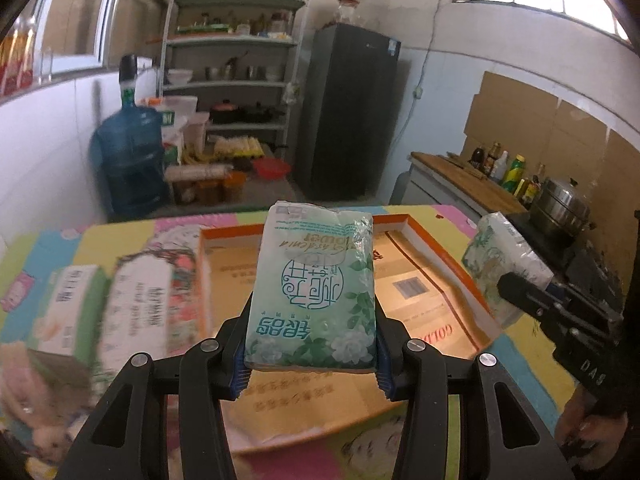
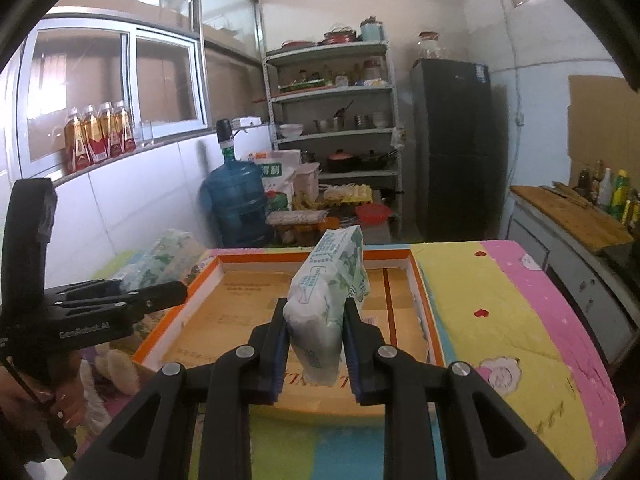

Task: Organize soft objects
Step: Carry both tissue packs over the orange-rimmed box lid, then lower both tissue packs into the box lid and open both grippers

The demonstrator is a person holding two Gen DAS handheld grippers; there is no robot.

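two green tissue packs (image 1: pixel 314 288) (image 2: pixel 330 300) held above the cardboard tray (image 1: pixel 436 280).

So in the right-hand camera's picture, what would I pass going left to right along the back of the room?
Red-labelled bottles on the sill → blue water jug → metal shelf rack → dark fridge → wooden counter with its sauce bottles.

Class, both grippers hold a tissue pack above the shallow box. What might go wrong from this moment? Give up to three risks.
1. The left gripper clamps only the near end of its tissue pack; the soft pack may sag or slip out.
2. The right gripper carries its own pack over the same cardboard box; the two grippers may collide.
3. A pack released near the low orange rim could land on the mat instead.
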